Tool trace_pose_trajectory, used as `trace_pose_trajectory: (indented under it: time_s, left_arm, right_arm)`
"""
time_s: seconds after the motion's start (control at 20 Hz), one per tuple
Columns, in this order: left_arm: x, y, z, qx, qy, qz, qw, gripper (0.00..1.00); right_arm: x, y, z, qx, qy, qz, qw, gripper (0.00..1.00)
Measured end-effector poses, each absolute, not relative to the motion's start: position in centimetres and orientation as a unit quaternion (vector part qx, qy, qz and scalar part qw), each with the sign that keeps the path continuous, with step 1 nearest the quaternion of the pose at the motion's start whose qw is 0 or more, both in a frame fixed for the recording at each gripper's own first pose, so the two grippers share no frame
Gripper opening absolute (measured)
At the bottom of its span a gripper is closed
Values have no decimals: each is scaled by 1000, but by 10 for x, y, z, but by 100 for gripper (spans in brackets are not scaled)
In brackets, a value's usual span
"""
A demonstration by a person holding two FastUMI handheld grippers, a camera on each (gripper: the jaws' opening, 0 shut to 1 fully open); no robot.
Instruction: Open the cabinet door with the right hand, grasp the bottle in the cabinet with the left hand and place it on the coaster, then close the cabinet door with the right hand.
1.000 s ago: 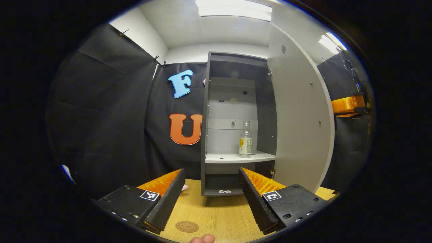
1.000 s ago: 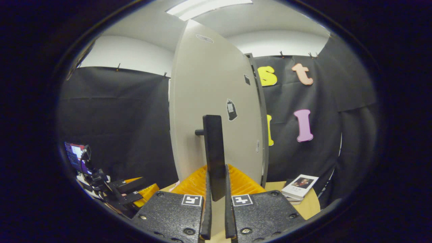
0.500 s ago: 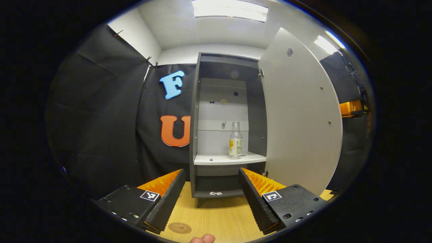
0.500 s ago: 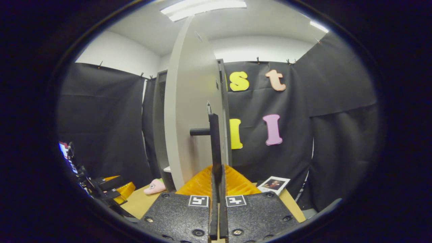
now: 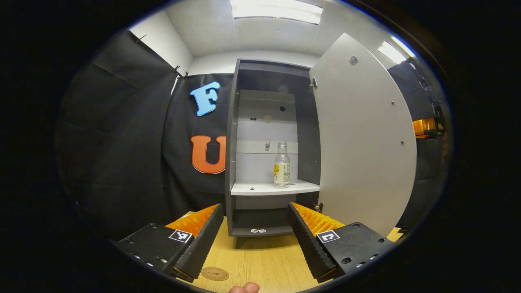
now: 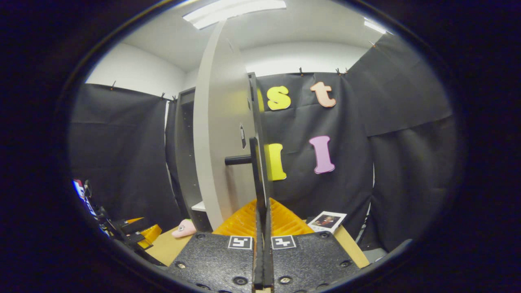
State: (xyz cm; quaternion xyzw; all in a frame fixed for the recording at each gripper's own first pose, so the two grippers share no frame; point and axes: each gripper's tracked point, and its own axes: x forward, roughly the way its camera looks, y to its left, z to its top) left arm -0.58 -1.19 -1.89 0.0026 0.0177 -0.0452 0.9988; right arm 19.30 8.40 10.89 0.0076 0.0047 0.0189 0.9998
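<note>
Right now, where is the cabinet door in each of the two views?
Left gripper view: the cabinet door stands open, right of centre, beside the bottle.
Right gripper view: the door is seen nearly edge-on, left of centre, with its handle clamped in the right gripper.
Shared landmark: the white shelf.

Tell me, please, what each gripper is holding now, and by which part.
The right gripper is shut on the dark bar handle of the grey cabinet door, at its lower end. The left gripper is open, holding nothing.
</note>
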Motion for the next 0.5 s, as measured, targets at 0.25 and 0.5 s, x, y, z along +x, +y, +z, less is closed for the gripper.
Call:
trace_pose_trajectory:
  time_s: [0.25,0.5]
  left_arm:
    - [-3,-25,-19,-7,16,-52,998,95]
    - [-2,-37,-19,-4,14,-60,998,95]
  right_arm:
    - [173,81,92,12,5,34,999,4]
    - [151,39,88,7,-6,-16,1000,4]
